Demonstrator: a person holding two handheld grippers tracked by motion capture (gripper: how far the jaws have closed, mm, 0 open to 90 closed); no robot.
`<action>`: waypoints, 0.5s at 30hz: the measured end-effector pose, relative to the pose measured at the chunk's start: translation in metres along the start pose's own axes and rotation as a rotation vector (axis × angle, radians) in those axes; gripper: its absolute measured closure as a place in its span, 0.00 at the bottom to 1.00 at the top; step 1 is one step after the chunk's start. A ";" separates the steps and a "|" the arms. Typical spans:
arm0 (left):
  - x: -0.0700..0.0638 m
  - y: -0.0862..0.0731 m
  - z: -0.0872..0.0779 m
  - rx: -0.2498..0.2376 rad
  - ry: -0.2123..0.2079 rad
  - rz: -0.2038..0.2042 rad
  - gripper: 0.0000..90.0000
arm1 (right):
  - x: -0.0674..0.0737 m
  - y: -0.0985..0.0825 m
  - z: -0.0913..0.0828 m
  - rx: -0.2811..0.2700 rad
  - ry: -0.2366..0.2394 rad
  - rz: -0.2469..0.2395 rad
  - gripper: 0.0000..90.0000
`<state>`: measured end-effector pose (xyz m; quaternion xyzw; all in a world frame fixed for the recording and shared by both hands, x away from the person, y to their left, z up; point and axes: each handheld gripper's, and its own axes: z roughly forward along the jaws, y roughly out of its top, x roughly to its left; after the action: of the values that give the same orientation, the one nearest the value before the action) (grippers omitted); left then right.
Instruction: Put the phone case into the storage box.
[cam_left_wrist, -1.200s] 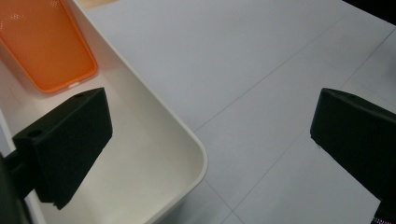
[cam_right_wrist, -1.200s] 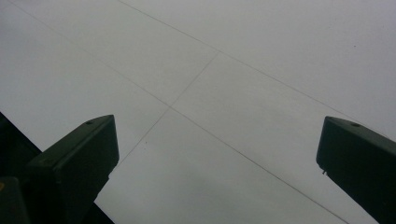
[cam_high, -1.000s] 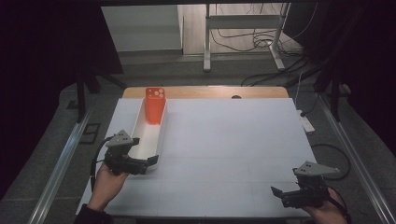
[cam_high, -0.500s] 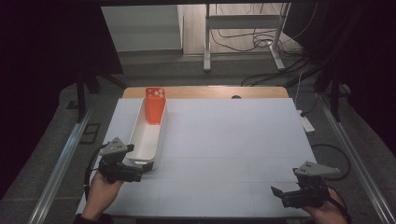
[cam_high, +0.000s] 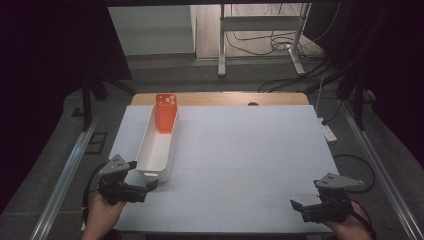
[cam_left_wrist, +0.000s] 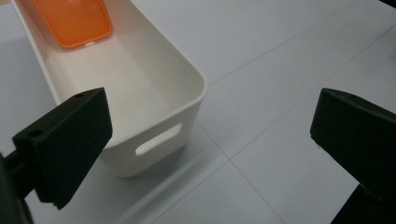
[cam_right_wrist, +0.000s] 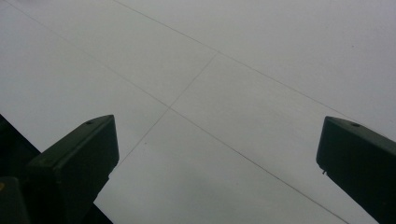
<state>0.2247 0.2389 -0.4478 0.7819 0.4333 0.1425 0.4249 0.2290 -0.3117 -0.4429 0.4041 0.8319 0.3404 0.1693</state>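
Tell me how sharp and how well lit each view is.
High view: white table bright, surroundings nearly black, slightly soft. Left gripper view: white bin sharp with a soft shadow beneath, near jaws blurred. Right gripper view: even grey light, faint seams on the table, jaws dark and soft.

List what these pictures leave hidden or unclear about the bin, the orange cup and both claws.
- Orange cup: the left gripper view's top edge cuts it off; high view too small for its top holes.
- Bin: its near inside hidden by its own wall, high view.
- Left claw: tips blur into the bin's end, so contact is unclear.
- Right claw: small and dark.
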 end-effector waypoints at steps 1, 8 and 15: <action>0.000 -0.001 -0.001 0.001 0.002 -0.003 0.00 | 0.000 0.000 0.000 0.000 0.000 0.000 0.00; 0.000 -0.011 -0.006 0.017 0.026 -0.014 0.00 | 0.000 0.000 0.000 -0.001 -0.002 0.001 0.00; 0.001 -0.021 -0.012 0.024 0.040 -0.034 0.00 | 0.000 0.000 0.000 -0.002 -0.005 0.002 0.00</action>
<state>0.2068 0.2521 -0.4569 0.7766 0.4567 0.1458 0.4088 0.2289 -0.3118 -0.4429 0.4058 0.8308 0.3404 0.1711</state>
